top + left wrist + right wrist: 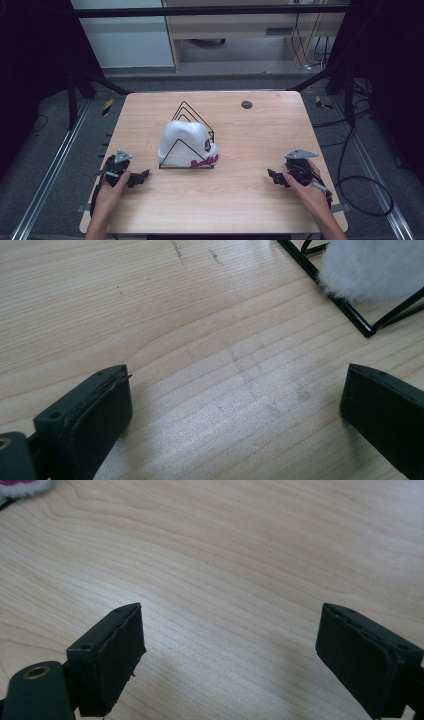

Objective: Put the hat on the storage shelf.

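Looking at that white fluffy hat (pixel 184 141) mid-frame in the wire rack (pixel 194 114): soft, light, floppy, I'd say. Pinch the brim. Left gripper (pixel 141 176) and right gripper (pixel 273 175) rest on the surface (pixel 240 200), fingers apart, empty.

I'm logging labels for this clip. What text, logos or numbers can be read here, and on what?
White hat in the wire rack: pink script lettering along its brim, too blurred to read.
Dark round patch on the hat's side: too small to read.
Nothing else carries text.

Even overhead light, soft focus.
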Available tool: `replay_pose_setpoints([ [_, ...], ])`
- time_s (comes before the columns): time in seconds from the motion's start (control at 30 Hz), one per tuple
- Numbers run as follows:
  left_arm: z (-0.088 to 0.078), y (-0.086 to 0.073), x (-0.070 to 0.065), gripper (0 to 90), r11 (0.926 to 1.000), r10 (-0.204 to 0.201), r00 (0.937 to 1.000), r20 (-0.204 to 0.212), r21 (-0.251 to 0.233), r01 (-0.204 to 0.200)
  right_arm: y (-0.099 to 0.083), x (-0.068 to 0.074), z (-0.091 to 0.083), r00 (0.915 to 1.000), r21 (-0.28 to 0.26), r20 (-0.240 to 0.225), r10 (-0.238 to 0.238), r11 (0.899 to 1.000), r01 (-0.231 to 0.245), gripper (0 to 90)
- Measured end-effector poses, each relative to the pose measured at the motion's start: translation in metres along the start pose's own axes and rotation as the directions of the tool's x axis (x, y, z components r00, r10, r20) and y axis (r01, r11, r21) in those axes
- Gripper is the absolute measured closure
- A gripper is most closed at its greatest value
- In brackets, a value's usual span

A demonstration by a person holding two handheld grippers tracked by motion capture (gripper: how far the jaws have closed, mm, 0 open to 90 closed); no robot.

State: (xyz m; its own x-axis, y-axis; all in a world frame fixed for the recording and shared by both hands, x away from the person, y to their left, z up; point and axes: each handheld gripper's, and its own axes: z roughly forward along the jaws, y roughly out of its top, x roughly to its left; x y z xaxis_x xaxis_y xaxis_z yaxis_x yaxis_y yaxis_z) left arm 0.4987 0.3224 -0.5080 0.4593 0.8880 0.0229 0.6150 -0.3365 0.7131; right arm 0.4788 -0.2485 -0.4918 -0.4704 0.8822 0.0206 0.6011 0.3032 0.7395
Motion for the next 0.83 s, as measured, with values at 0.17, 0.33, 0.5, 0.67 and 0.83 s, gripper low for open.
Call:
replay_pose_setpoints([
  [0.17,0.0,0.0,0.0,0.0,1.0,-0.001,1.0,0.0,0.0,0.001,-0.007,0.0,0.008,0.9996,0.016,0.017,0.024,1.0,-0.024,12.5],
  [0.33,0.0,0.0,0.0,0.0,1.0,0.001,1.0,0.0,0.002,-0.001,-0.012,0.0,0.013,0.9985,0.007,0.04,0.037,0.999,-0.038,12.1],
  [0.5,0.001,0.001,-0.001,0.0,0.9999,-0.011,0.9999,-0.005,0.001,0.011,-0.013,0.004,0.015,0.9971,-0.004,0.07,0.03,1.0,-0.03,10.6],
  [0.67,0.001,0.001,-0.001,0.0,0.9999,-0.011,0.9999,-0.005,0.001,0.011,-0.013,0.007,0.016,0.9955,-0.005,0.084,0.043,0.999,-0.043,9.8],
  [0.83,0.0,0.0,-0.002,0.0,0.9999,-0.011,0.9999,-0.007,0.001,0.011,-0.012,0.009,0.017,0.9935,-0.003,0.097,0.061,0.998,-0.061,9.3],
])
